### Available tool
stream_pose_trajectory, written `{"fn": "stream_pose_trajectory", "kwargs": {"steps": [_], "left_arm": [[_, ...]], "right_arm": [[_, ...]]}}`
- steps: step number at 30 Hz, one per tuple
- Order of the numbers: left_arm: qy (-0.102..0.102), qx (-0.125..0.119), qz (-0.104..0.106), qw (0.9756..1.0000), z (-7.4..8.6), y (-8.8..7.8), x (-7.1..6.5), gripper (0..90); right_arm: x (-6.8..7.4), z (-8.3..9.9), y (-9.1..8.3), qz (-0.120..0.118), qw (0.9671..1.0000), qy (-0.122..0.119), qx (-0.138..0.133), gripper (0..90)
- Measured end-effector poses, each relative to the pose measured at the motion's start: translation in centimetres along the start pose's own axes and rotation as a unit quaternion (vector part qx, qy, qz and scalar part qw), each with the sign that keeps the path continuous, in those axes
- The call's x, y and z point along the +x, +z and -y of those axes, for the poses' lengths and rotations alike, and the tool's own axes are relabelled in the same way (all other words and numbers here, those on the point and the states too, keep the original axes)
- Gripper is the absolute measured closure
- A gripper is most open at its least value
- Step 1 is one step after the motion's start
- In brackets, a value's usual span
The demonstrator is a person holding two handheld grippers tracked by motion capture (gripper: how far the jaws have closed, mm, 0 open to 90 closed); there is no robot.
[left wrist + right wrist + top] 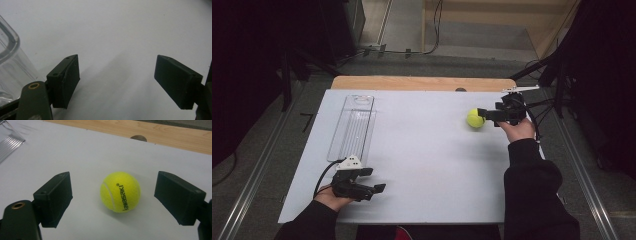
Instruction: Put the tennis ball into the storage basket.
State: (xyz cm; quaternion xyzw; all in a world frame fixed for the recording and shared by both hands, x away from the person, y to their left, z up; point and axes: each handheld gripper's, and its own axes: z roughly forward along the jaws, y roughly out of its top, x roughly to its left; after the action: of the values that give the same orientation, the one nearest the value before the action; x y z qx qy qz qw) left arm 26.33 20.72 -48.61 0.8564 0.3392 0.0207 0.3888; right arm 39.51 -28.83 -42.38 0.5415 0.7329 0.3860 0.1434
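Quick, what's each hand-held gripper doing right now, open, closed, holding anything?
Left hand-held gripper: open, empty.
Right hand-held gripper: open, jaws either side of the yellow felt tennis ball, not touching.

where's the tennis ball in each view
High view: tennis ball far right on the white board, at the right gripper tips.
Right gripper view: centre, between open jaws.
Left gripper view: not in it.
Shared landmark: clear tray.

White tabletop (pixel 422 165) w/ yellow tennis ball (pixel 475 118) & clear tray (pixel 353 125)
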Motion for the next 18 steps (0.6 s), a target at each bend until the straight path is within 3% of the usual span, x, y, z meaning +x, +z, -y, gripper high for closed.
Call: {"fn": "stream_pose_trajectory", "kwargs": {"steps": [10,18], "left_arm": [[-0.004,0.001,-0.002,1.0,0.4,-0.1,0.0,21.2],[-0.011,0.0,-0.005,0.9999,0.6,-0.3,0.0,21.2]], "right_arm": [[-0.6,-0.7,1.7,0.014,0.9999,-0.004,0.005,12.8],[-0.8,-1.2,2.8,0.008,1.0,0.003,0.004,12.8]]}}
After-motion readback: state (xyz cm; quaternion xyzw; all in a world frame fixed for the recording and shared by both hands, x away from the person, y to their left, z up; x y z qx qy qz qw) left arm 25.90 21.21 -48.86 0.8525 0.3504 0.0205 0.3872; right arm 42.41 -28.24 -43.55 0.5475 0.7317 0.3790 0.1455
